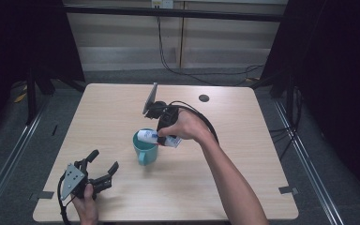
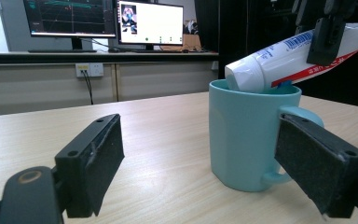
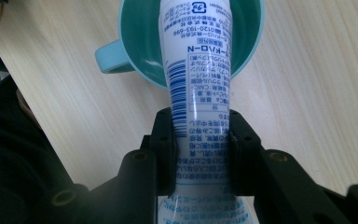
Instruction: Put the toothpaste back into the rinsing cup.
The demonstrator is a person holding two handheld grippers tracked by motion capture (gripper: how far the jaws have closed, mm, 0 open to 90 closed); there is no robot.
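The right gripper (image 3: 200, 140) pinches a tube (image 3: 196, 60), slanted with its cap end over the mug (image 1: 145, 146) at mid-table. Released now, it could tip the mug. The left gripper (image 1: 95, 170) rests spread, near left.

- Right claw (image 3: 200, 147): jaws clamped on the tube (image 3: 196, 70), tilted downward, forearm stretched out behind it.
- Left claw (image 1: 104, 168): jaws spread wide, nothing between the pads (image 2: 103, 158), hand gripping its rear, held level.

Only the teal mug (image 1: 145, 149) stands mid-table (image 1: 243, 187), with bare wood on every side for passing.
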